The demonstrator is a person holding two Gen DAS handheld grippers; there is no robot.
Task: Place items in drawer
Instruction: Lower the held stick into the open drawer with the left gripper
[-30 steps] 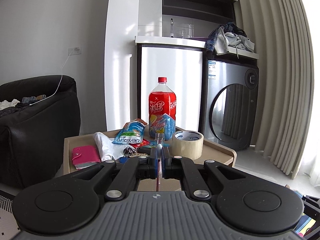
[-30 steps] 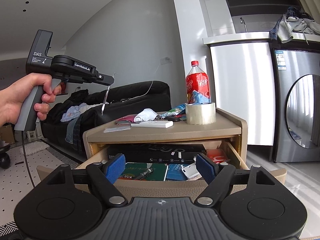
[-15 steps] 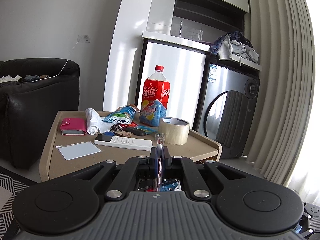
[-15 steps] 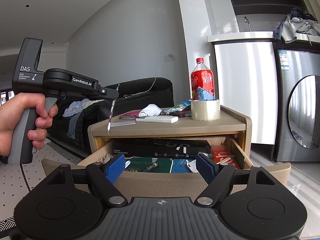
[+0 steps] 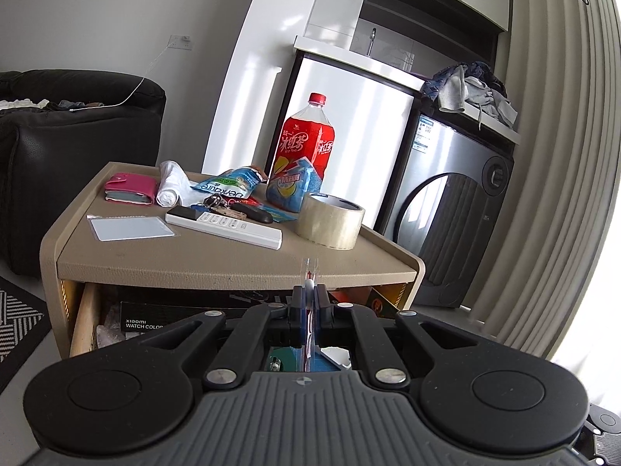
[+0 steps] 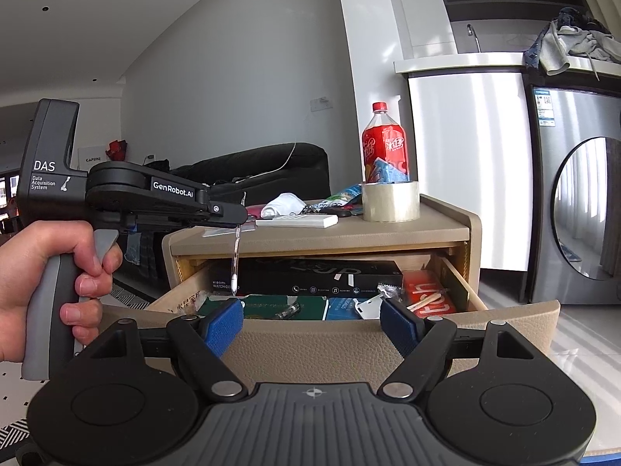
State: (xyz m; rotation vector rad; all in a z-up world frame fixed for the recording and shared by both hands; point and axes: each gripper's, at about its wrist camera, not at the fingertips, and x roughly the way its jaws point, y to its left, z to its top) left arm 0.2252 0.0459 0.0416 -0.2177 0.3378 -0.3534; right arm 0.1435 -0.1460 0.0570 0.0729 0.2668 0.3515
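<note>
A thin clear packet (image 6: 235,256), slim as a thermometer sleeve, hangs long axis vertical from the left gripper (image 6: 238,215), whose jaws are pinched tight on its top end. Its lower tip hovers just above the left rear part of the open drawer (image 6: 349,345), so the drop lies straight down. The right gripper (image 6: 312,320) waits at the drawer front, jaws spread wide and empty, farther from the packet than the left. On the cabinet top (image 5: 217,256) sit tape (image 5: 330,220), a remote (image 5: 223,224) and a bottle (image 5: 304,147).
</note>
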